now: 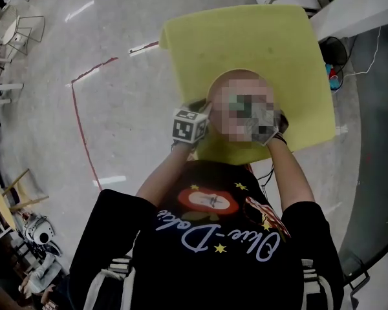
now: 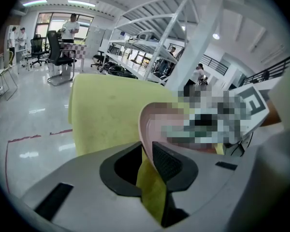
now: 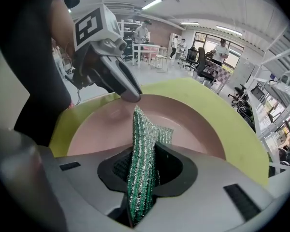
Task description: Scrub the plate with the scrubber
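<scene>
A pink plate [image 2: 152, 122] is held tilted above the yellow table [image 2: 101, 112]. My left gripper [image 2: 148, 162] is shut on the plate's rim, which runs up from between the jaws. In the right gripper view the plate [image 3: 193, 129] fills the middle, and the left gripper [image 3: 129, 96] bites its far rim. My right gripper [image 3: 141, 170] is shut on a green scrubber [image 3: 144, 139], whose folded end rests on the plate's inner face. In the head view both grippers, left [image 1: 204, 116] and right [image 1: 279, 124], flank the plate [image 1: 240, 74], most of which is hidden by a mosaic patch.
The yellow table [image 1: 271, 37] stands on a grey floor with red tape lines [image 1: 81, 118]. White shelving [image 2: 150, 37], office chairs [image 2: 58, 57] and people stand in the background. A dark curved edge [image 1: 375, 173] runs along the right.
</scene>
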`<state>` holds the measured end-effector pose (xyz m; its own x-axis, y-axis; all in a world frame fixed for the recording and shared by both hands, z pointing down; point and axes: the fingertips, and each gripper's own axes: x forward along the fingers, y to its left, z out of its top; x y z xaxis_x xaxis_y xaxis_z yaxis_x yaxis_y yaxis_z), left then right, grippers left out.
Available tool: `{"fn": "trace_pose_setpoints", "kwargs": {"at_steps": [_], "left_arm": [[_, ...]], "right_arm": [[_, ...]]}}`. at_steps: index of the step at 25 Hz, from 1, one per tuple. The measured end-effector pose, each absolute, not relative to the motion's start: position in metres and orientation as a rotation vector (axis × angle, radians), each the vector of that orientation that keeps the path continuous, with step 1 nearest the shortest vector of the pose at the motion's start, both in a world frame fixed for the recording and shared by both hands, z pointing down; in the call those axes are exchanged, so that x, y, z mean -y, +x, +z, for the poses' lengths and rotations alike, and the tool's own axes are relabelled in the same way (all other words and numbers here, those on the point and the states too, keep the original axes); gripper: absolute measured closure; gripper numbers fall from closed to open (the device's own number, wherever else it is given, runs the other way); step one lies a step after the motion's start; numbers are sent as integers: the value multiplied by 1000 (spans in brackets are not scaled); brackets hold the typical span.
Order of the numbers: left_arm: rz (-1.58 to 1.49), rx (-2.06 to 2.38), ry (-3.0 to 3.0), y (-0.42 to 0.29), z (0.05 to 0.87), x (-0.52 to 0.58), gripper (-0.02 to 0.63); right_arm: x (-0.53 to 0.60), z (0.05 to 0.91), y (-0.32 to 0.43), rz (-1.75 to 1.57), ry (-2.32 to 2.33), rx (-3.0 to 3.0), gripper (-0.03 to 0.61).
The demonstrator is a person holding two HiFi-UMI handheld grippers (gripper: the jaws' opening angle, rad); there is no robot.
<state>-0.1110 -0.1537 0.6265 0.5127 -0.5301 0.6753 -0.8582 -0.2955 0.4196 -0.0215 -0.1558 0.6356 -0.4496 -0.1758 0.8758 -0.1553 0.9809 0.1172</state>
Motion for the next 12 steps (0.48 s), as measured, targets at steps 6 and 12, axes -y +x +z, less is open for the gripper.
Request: {"fn": "trace_pose_setpoints", "kwargs": {"at_steps": [6, 12], "left_arm": [[536, 1126, 1980, -113, 627, 152, 561], [535, 1108, 1993, -114, 625, 153, 560]], "right_arm": [[130, 637, -27, 25, 228, 2055, 515], [111, 635, -32, 68, 238, 2057, 515]]}}
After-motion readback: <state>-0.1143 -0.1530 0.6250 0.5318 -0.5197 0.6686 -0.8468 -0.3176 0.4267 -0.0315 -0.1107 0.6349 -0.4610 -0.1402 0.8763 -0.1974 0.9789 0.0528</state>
